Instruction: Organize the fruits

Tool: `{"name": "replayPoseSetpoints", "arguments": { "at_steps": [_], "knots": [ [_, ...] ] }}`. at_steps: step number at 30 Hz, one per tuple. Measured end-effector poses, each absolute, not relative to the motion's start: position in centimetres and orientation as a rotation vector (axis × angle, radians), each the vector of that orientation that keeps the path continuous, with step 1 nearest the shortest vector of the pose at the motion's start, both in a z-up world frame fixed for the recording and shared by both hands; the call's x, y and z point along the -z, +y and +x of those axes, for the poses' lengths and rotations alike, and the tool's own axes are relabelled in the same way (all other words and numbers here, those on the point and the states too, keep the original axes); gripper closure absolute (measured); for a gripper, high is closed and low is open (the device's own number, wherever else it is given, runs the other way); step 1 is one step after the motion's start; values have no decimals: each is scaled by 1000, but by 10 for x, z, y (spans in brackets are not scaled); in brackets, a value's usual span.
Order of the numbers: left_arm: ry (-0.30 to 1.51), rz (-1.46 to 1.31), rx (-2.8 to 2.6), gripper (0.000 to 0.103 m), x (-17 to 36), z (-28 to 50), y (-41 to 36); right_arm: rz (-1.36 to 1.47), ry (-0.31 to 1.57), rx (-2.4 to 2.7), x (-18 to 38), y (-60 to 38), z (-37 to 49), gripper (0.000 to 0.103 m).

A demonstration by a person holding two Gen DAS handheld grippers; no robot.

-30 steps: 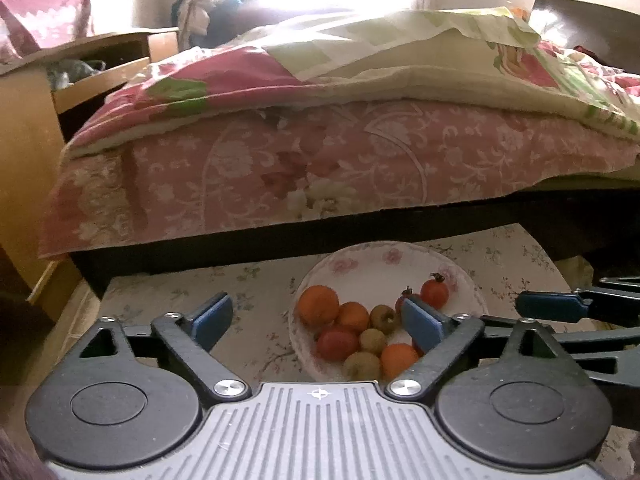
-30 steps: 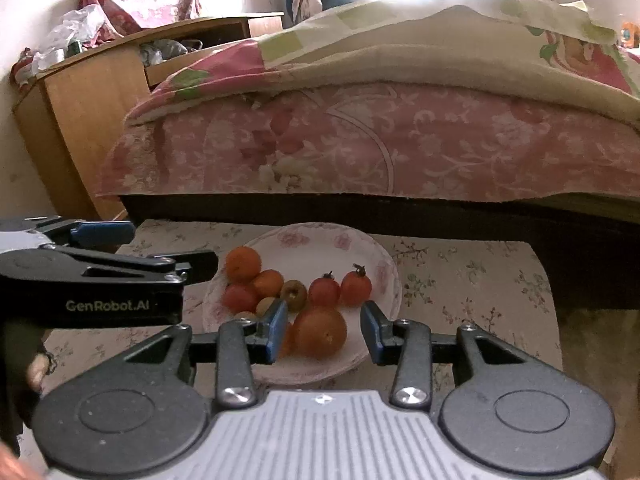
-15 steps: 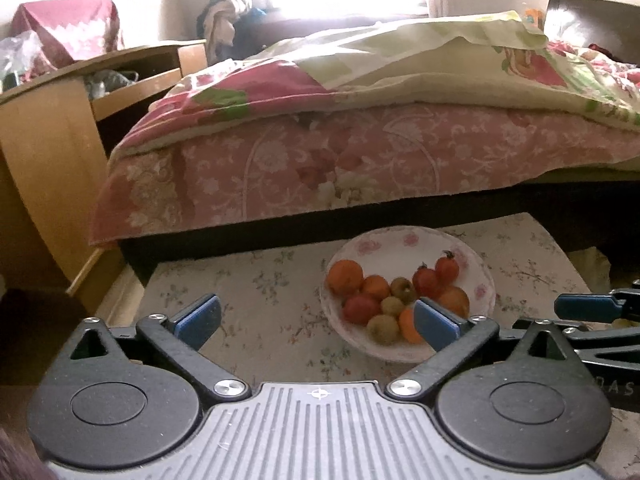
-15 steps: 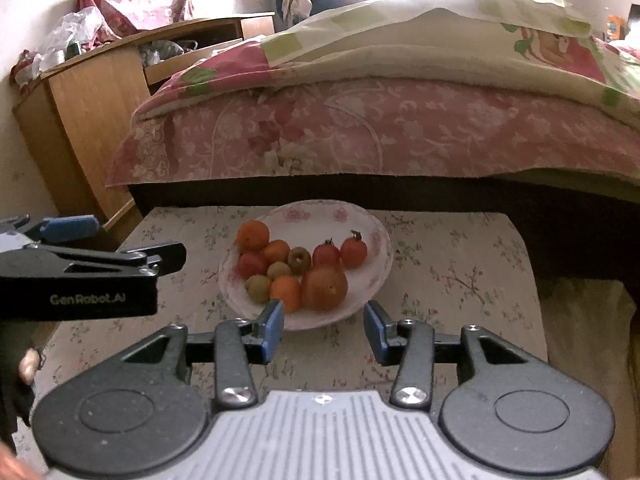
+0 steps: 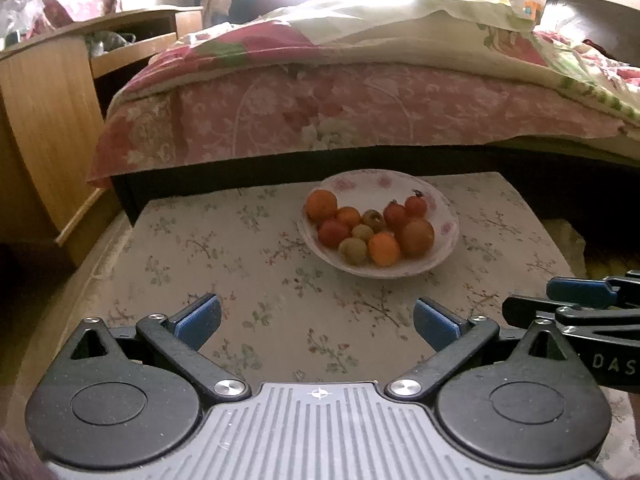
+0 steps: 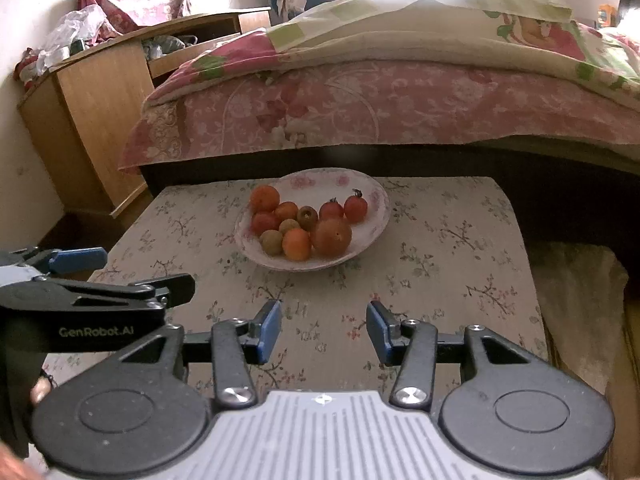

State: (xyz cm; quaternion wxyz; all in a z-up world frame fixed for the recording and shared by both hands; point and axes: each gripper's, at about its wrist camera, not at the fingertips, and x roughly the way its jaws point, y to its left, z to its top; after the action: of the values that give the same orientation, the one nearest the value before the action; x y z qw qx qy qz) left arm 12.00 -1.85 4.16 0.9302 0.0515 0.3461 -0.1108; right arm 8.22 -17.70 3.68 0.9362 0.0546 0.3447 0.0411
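On my left the left gripper (image 5: 316, 322) hangs spread wide and empty over the floral tablecloth (image 5: 248, 280), the fruits (image 6: 304, 222) sit heaped in the plate (image 6: 372, 216) ahead at the table's middle, and my right gripper (image 6: 323, 332) is parted, holding nothing.

Table (image 5: 248, 280) front clear; bed (image 5: 360, 112) blocks behind plate (image 5: 444, 216).
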Motion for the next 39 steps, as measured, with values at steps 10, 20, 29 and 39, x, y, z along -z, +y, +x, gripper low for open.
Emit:
{"name": "replayPoseSetpoints", "arguments": {
  "at_steps": [10,20,29,39],
  "knots": [
    [748,94,235,0,-37,100,-15,118,718,-75,-33,-171,60,56],
    [802,82,214,0,-24,76,-10,108,752,-67,-20,-163,35,55],
    [847,67,200,0,-15,65,-6,93,772,-73,-15,-154,24,55],
    [869,82,195,0,-10,58,-6,87,798,-70,-9,-152,18,55]
  ]
}}
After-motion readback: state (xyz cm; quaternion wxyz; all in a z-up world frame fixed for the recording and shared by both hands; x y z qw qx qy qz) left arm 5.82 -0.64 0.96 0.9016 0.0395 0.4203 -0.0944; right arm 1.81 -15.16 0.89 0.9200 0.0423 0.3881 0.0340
